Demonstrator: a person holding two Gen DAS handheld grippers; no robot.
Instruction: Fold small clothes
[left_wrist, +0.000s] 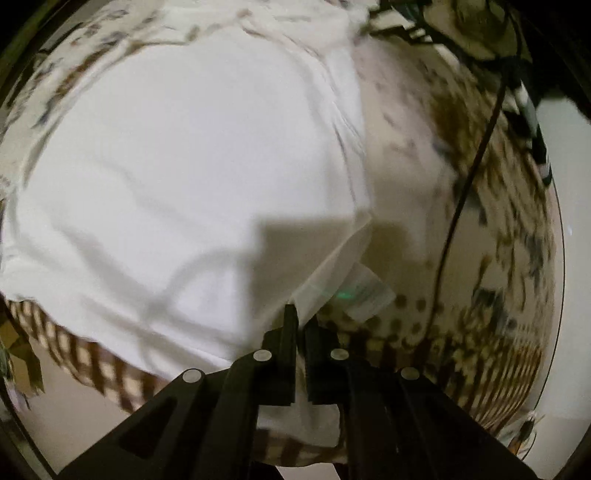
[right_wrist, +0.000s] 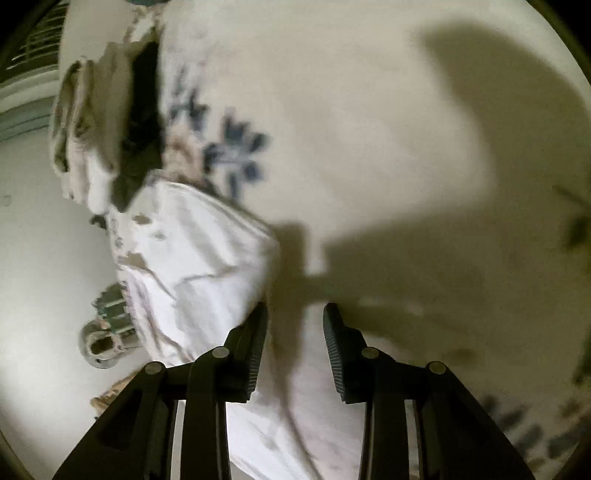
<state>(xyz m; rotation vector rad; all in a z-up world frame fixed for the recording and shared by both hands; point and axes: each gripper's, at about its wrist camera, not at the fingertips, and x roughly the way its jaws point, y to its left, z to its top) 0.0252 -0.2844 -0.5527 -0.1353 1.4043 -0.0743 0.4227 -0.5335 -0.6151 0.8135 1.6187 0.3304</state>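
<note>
Patterned cloth (left_wrist: 480, 295) covers the surface beneath a white garment (left_wrist: 177, 177).
Spread wide over the cloth, the garment has its right edge pinched in the clenched left claw (left_wrist: 300, 314). Its label (left_wrist: 365, 291) sticks out just beside. The right claw (right_wrist: 295, 317) hangs released over a fold.

The left wrist view looks forward along the left gripper (left_wrist: 300, 314), whose fingers rise from the bottom edge, and down at close range onto a white garment (left_wrist: 177, 177) that fills most of the picture, with a patterned cloth (left_wrist: 498, 295) to the right. The right wrist view looks along the right gripper (right_wrist: 295, 314) in the same way, close above the white garment (right_wrist: 199, 266) and patterned cloth (right_wrist: 236, 147). Both views share these two.
</note>
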